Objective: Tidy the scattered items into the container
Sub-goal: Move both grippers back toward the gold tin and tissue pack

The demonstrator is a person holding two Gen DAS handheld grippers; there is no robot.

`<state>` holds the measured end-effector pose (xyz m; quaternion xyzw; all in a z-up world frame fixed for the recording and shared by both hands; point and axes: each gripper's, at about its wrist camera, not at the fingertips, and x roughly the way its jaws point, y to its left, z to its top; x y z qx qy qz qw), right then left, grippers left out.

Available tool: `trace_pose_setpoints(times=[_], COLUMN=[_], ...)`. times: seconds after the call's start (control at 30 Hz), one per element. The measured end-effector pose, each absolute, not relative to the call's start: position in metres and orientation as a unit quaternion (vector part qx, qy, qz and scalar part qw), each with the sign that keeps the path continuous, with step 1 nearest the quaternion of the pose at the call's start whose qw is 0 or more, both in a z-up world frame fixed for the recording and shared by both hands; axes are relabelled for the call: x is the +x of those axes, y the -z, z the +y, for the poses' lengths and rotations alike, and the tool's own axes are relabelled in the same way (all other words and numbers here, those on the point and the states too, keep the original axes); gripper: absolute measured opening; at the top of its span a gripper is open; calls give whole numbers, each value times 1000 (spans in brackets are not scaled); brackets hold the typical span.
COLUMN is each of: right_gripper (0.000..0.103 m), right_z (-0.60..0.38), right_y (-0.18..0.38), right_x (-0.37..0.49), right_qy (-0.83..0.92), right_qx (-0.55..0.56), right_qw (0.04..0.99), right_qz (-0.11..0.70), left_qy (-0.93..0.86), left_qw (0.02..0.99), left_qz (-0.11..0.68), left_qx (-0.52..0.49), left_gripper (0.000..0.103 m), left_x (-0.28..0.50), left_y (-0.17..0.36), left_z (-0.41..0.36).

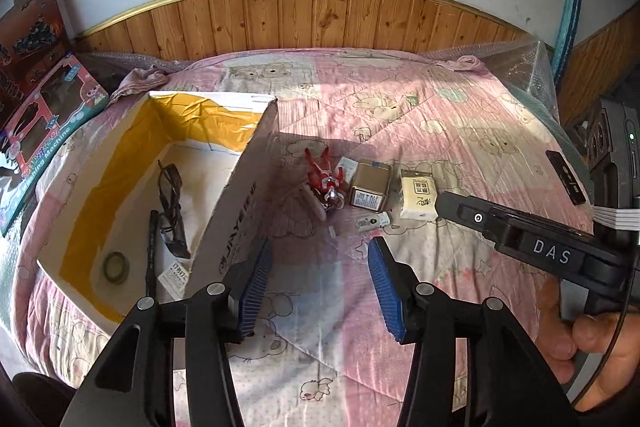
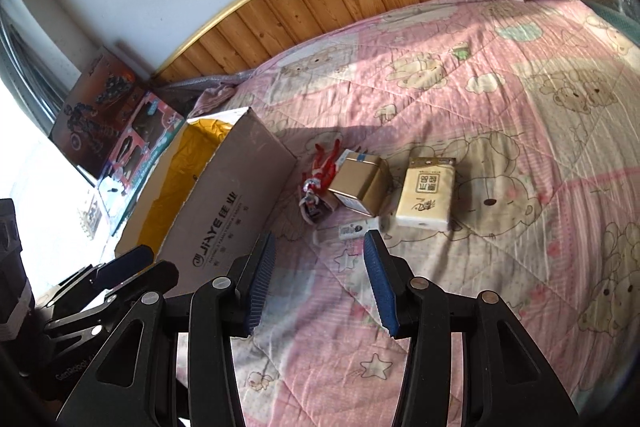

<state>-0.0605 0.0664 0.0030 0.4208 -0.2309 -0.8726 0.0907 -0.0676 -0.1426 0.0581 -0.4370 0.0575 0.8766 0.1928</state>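
We've got both grippers hovering over the bed (image 2: 500,107), nothing held. Left gripper (image 1: 320,281): jaws spread, empty, right next to the cardboard box (image 1: 236,211) wall. Right gripper (image 2: 318,277): jaws spread, empty, aimed at the loose stuff.

Container = that box, sitting on the quilt at left, open top. Inside already: glasses (image 1: 172,203), pen (image 1: 152,251), tape roll (image 1: 116,267), a paper tag.

Still out, in a cluster just beside the box's right wall: red toy figure (image 2: 320,175), gold tin (image 2: 360,187) touching/leaning on the figure, tissue pack (image 2: 426,193) just right of the tin, small white item (image 2: 356,229) nearest the right jaws. Can't tell what the white thing is, too small.

Risks as we judge them:
- White item is flat on soft quilt → jaws may dig fabric & pinch the quilt w/ it.
- Tin leans on the figure; pulling either one prob shifts the other.
- Tin looks smooth/hard → could slip or twist in the pads.
- Left gripper close to the box wall; a bump could slide the light box on the bedding.
- Two grippers near each other → collision if both go for the cluster.
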Motion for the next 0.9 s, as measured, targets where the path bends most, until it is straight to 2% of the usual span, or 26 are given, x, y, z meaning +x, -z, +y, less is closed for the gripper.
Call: trace_pose_setpoints(times=[0.27, 0.53, 0.7, 0.87, 0.9], right_gripper=[49, 49, 51, 53, 53], right_z=[100, 117, 117, 120, 122], right_y=[27, 63, 81, 84, 84], right_x=[-78, -120, -139, -146, -146], right_qy=[861, 850, 846, 846, 846], right_qx=[450, 480, 494, 495, 494], right_qw=[56, 41, 36, 36, 33], right_qz=[-231, -214, -195, -196, -197], left_qy=[-856, -842, -835, -818, -815], left_qw=[204, 220, 227, 254, 259], left_qz=[44, 71, 99, 89, 84], left_qx=[-473, -488, -492, -509, -512], left_gripper=[57, 57, 57, 57, 61], left_x=[-108, -149, -178, -199, -202], left_y=[-25, 13, 37, 56, 59], left_z=[-99, -51, -36, -29, -29])
